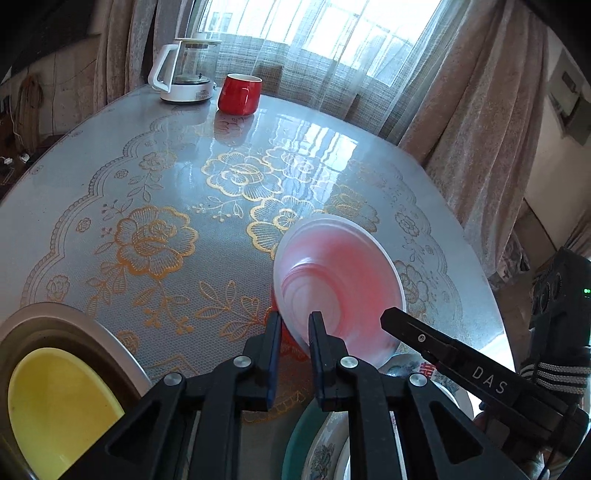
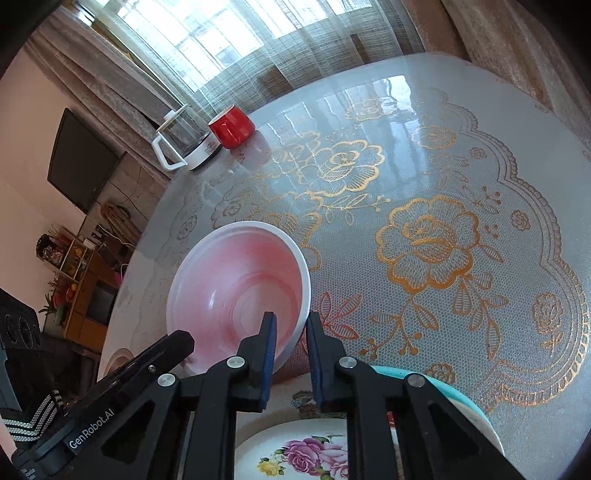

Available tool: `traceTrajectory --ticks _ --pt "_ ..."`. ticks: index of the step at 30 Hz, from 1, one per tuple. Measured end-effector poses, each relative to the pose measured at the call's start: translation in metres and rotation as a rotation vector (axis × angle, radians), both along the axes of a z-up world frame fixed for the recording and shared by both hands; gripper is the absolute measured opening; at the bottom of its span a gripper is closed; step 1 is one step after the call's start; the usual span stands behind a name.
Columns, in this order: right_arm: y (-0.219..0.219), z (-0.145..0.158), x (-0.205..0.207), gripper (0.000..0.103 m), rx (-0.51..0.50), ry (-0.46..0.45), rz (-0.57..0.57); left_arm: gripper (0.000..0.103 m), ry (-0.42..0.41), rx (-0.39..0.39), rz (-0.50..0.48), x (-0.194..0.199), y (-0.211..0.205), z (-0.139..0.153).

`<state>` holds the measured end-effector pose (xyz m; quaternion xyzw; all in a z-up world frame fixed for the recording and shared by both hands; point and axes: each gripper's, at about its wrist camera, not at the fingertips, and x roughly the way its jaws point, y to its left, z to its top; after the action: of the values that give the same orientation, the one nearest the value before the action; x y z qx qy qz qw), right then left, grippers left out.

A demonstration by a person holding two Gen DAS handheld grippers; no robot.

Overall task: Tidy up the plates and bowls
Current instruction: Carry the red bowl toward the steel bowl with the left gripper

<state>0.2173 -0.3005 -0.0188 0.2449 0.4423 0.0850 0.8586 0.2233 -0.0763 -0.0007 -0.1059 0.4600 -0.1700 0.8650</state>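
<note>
Holding the pink bowl (image 1: 338, 280) by opposite rim edges, we keep both the left gripper (image 1: 295, 325) and right gripper (image 2: 290, 326) clamped narrow; bowl tilted mid-frame, above the plates (image 2: 295, 454) at bottom

Bright window (image 1: 332, 33) backlight; tabletop (image 1: 317, 147) glare; fisheye-warped edges.

Left gripper (image 1: 295, 325): black angular frame, silver round screws, blue finger pads, "GenRobot.AI" lettering. Right gripper (image 2: 290, 325): identical build, "DAS" lettering, black-and-white striped strap behind.
</note>
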Motion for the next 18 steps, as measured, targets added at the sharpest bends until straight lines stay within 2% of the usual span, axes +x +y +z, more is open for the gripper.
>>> traceTrajectory --ticks 5,18 --pt "0.006 0.006 -0.006 0.017 0.004 -0.019 0.017 0.015 -0.016 -0.012 0.007 -0.010 0.010 0.004" --pt "0.033 0.022 -0.028 0.017 0.015 -0.075 0.073 0.015 -0.168 0.032 0.020 -0.057 0.036 0.031"
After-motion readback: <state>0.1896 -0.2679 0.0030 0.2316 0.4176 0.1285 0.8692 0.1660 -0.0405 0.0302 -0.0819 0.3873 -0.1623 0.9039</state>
